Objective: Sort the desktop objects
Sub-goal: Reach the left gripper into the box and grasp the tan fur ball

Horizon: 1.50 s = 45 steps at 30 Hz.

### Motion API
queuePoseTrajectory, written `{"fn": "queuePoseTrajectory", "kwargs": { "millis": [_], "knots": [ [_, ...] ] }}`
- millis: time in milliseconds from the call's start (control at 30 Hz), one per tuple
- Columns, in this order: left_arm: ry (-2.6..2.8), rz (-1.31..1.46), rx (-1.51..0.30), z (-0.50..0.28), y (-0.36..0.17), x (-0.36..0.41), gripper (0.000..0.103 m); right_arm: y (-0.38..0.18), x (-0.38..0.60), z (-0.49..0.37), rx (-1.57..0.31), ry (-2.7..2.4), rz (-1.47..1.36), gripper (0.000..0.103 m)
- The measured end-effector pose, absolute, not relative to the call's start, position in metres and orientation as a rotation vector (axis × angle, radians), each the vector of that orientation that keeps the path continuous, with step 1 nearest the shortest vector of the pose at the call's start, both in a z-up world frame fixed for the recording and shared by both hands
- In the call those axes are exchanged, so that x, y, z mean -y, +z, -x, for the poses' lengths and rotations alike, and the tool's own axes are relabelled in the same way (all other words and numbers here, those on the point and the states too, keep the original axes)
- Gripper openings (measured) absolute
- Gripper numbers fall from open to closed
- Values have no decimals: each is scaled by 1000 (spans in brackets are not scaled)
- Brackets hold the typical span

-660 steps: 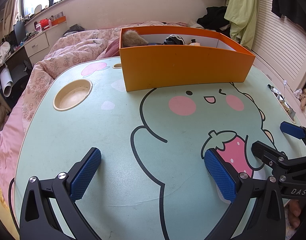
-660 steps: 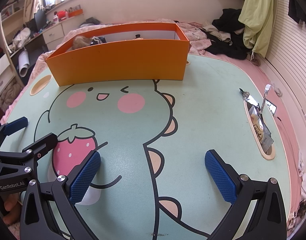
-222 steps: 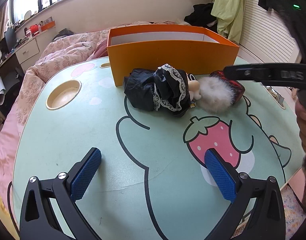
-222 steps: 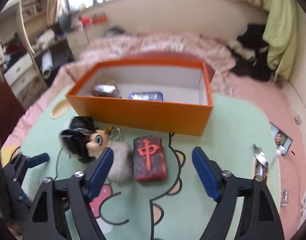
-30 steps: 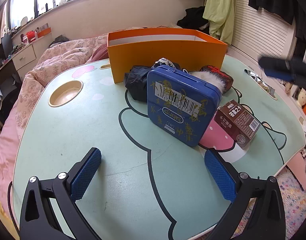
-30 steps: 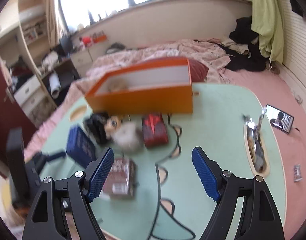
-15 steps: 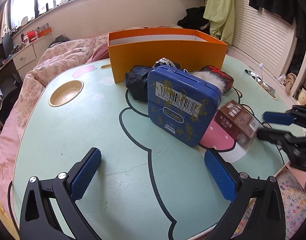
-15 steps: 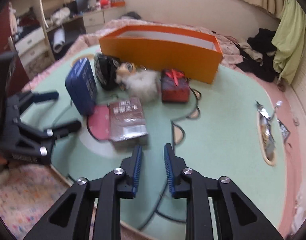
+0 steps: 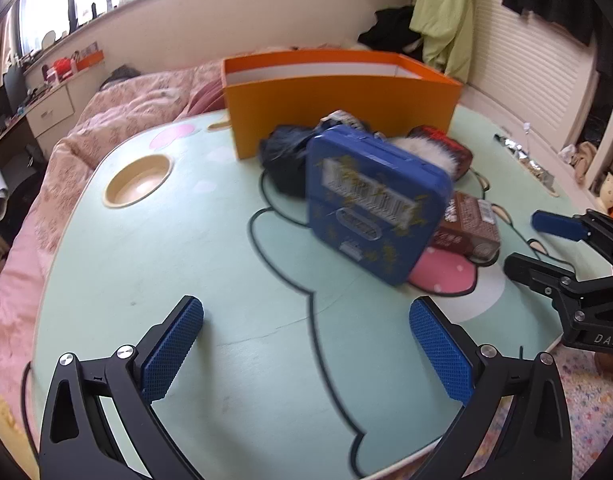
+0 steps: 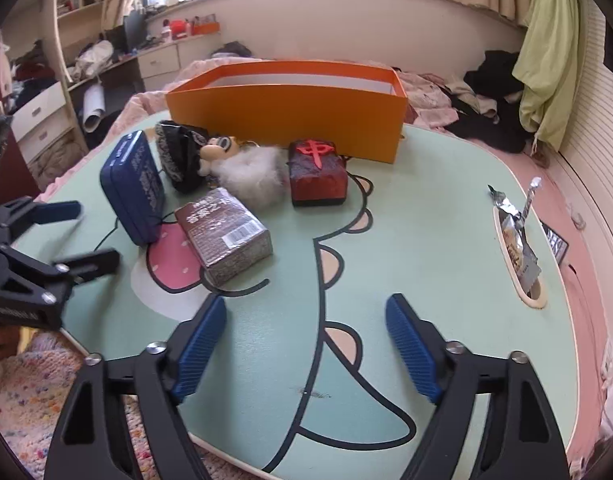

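**Five items out front, box waiting behind**

While both tongs hover low over the near edge of the worktop (image 10: 426, 216), nothing is gripped. Left tongs (image 9: 306, 348) spread wide, empty. Right tongs (image 10: 306, 336) also spread, empty, pads clear of everything.

Items sit in a cluster before the orange box (image 10: 290, 108):
- blue tin (image 9: 376, 200), standing on edge and tilted, leaning back toward the brown carton (image 10: 224, 232)
- brown carton lying flat, just beside the tin, nearest the right tongs
- red mahjong-tile block (image 10: 316, 172), close to the box's front wall
- doll with white fluff (image 10: 242, 164) and its black dress (image 10: 180, 156), between tin and red block

Box interior is mostly hidden from both views; contents cannot be told.

Judgement: sorting has yet to start. Carton looks the easiest first pick for the right tongs: approach across its narrow width, pads square to the long sides. Lifting it may let the leaning tin topple, so the left tongs could steady or take the tin first, pinching across its thin edge. Fluffy doll will compress; grip the body, not the fur.
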<state>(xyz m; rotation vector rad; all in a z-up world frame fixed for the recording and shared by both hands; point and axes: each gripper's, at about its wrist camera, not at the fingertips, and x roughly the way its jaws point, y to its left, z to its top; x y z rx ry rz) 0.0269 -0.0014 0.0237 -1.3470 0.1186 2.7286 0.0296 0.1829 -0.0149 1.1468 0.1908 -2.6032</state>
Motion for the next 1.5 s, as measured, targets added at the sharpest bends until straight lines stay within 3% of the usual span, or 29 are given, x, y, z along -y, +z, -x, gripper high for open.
{"fn": "queuePoseTrajectory", "kwargs": {
  "millis": [200,267,300,333,500,600,867,1033,1067,1133,1333,1500],
  "knots": [
    [2801,1131,-89,-12,110,24,102,-16,-180,-26,-194,-2598,-1151,94],
    [2750,1116,-71,14,138,21,87,-15,-181,-26,-190,-2596,-1150,94],
    [2728,1151,-65,33,148,18,72,-15,-182,-26,-190,-2595,-1148,94],
    [2712,1186,-64,49,154,14,65,-15,-182,-26,-189,-2595,-1148,94],
    [2593,1462,-146,154,146,-16,61,-15,-183,-27,-185,-2594,-1142,94],
    [2542,1659,-249,197,117,-30,32,-14,-185,-28,-182,-2592,-1137,94],
    [2563,1910,-356,237,63,-37,30,-14,-188,-27,-166,-2584,-1120,94],
    [2589,1945,-584,243,42,-50,35,-13,-189,-27,-148,-2580,-1111,94],
    [2599,1932,-619,243,41,-53,34,-13,-189,-26,-147,-2580,-1111,94],
    [2629,1898,-674,242,42,-55,17,-13,-189,-27,-146,-2581,-1111,94],
    [2596,1721,-472,224,74,-49,11,-13,-189,-27,-153,-2582,-1112,94],
    [2554,1496,-184,176,128,-39,11,-13,-185,-26,-166,-2586,-1117,95]
  ]
}}
